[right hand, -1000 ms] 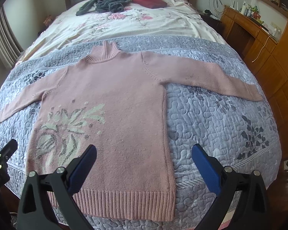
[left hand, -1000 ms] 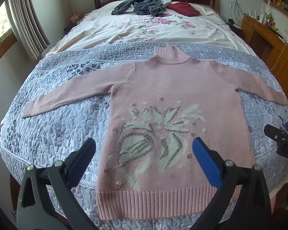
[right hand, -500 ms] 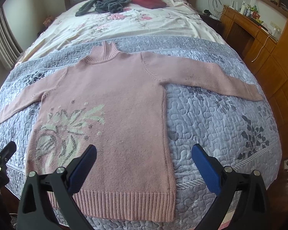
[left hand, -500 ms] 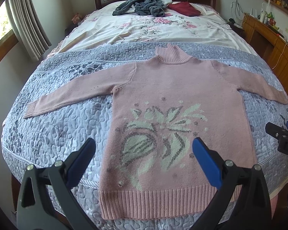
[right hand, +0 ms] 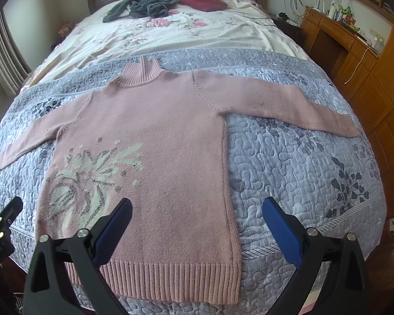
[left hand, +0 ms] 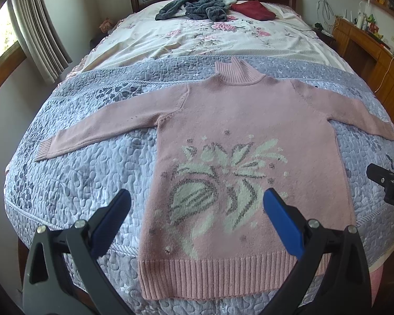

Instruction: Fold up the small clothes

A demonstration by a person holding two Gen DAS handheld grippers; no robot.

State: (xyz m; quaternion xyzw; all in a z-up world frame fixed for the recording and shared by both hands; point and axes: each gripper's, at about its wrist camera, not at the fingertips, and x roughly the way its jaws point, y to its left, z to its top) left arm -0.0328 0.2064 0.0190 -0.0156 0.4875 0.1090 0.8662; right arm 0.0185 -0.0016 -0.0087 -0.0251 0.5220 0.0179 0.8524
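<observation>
Sweater [left hand: 249, 136] lies flat on the bed [left hand: 73, 181], hem nearest us, long axis running away. We hold left gripper [left hand: 197, 210] and right gripper [right hand: 197, 215] released above the hem, equally near.

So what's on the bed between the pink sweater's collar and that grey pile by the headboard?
Only bedding: a strip of grey quilt, then flowered sheet, between the sweater and grey clothes. Both wrist views show this.
</observation>
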